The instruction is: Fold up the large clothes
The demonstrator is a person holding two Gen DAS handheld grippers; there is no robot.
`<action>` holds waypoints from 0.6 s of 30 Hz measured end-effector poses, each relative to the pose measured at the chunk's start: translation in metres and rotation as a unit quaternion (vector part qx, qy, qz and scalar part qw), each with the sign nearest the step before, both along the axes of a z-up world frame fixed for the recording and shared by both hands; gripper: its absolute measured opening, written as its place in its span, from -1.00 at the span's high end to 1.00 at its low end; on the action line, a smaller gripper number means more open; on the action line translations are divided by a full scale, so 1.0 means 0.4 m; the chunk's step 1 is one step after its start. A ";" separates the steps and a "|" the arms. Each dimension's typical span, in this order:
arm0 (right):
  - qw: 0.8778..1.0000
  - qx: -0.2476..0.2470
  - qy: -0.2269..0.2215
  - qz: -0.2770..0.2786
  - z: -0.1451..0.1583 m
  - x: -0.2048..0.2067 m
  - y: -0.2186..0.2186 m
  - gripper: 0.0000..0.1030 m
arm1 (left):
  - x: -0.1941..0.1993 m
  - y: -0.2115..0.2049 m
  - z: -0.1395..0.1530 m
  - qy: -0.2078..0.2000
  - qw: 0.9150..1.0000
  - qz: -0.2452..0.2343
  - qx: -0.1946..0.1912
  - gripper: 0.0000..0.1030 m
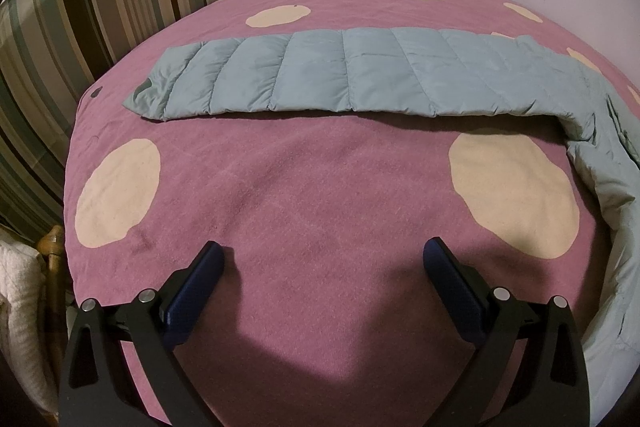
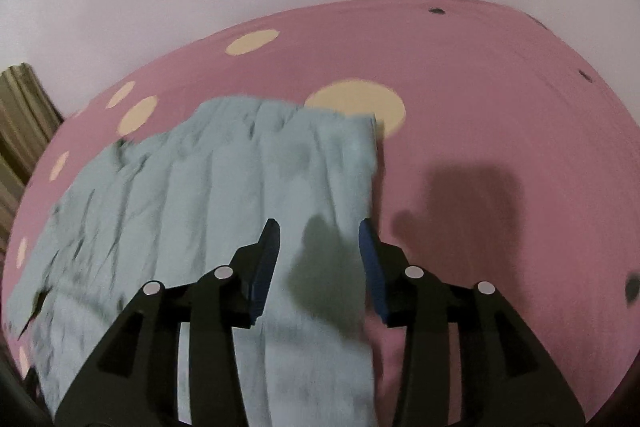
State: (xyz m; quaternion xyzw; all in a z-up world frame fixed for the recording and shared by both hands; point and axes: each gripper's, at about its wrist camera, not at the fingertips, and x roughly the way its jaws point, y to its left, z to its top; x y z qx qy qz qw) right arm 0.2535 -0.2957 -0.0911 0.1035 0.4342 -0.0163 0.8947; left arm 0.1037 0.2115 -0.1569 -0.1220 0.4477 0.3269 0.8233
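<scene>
Lying unlabelled on the spotted blanket, the quilted jacket (pale blue) meets two gaping, empty hand-held grippers.

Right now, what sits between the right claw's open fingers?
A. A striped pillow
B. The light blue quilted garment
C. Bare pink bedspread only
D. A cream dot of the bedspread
B: in the right wrist view the light blue quilted garment runs between the spread fingers of the right claw, which has not closed on it.
</scene>
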 end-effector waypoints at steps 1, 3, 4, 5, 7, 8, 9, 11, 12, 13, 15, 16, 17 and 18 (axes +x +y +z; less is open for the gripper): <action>1.000 0.000 0.003 -0.002 -0.004 -0.053 0.000 0.20 | -0.001 0.002 -0.001 0.000 1.000 0.000 0.000 -0.93; 1.000 0.009 0.008 -0.007 -0.010 -0.119 -0.004 0.20 | 0.000 0.002 -0.001 0.000 1.000 0.000 0.000 -0.93; 1.000 0.020 0.013 -0.011 -0.022 -0.166 -0.007 0.20 | 0.001 0.000 0.000 0.000 1.000 0.000 0.001 -0.93; 0.999 0.025 0.016 -0.014 -0.027 -0.187 -0.010 0.20 | 0.000 0.001 -0.001 0.000 1.000 0.000 0.001 -0.93; 0.999 0.028 0.019 -0.027 -0.046 -0.244 -0.009 0.23 | 0.000 0.001 0.000 0.000 1.000 0.000 0.001 -0.93; 0.999 0.026 0.020 -0.033 -0.054 -0.268 -0.004 0.27 | 0.001 0.000 0.000 0.000 1.000 0.000 0.001 -0.93; 0.999 0.024 0.017 -0.037 -0.058 -0.292 0.000 0.48 | 0.001 0.000 0.000 0.001 1.000 0.000 0.001 -0.93; 0.999 0.015 0.015 -0.037 -0.065 -0.323 0.011 0.57 | 0.001 0.000 0.000 0.001 1.000 0.000 0.001 -0.93; 0.999 0.010 0.015 -0.036 -0.069 -0.334 0.019 0.57 | 0.001 0.002 -0.001 0.001 1.000 0.000 0.002 -0.93; 0.999 0.006 0.016 -0.034 -0.075 -0.339 0.024 0.57 | 0.001 0.000 0.000 0.001 1.000 0.000 0.001 -0.93; 0.999 0.006 0.021 -0.036 -0.084 -0.340 0.023 0.57 | 0.001 0.000 0.000 0.001 1.000 0.000 0.001 -0.93; 0.999 0.007 0.021 -0.036 -0.082 -0.340 0.024 0.57 | 0.001 0.001 -0.001 0.001 1.000 0.000 0.001 -0.93; 0.999 0.006 0.019 -0.034 -0.076 -0.336 0.026 0.57 | 0.001 0.001 -0.001 0.001 1.000 0.000 0.001 -0.93; 0.999 0.003 0.014 -0.033 -0.067 -0.330 0.029 0.57 | 0.001 0.001 -0.001 0.001 1.000 0.000 0.001 -0.93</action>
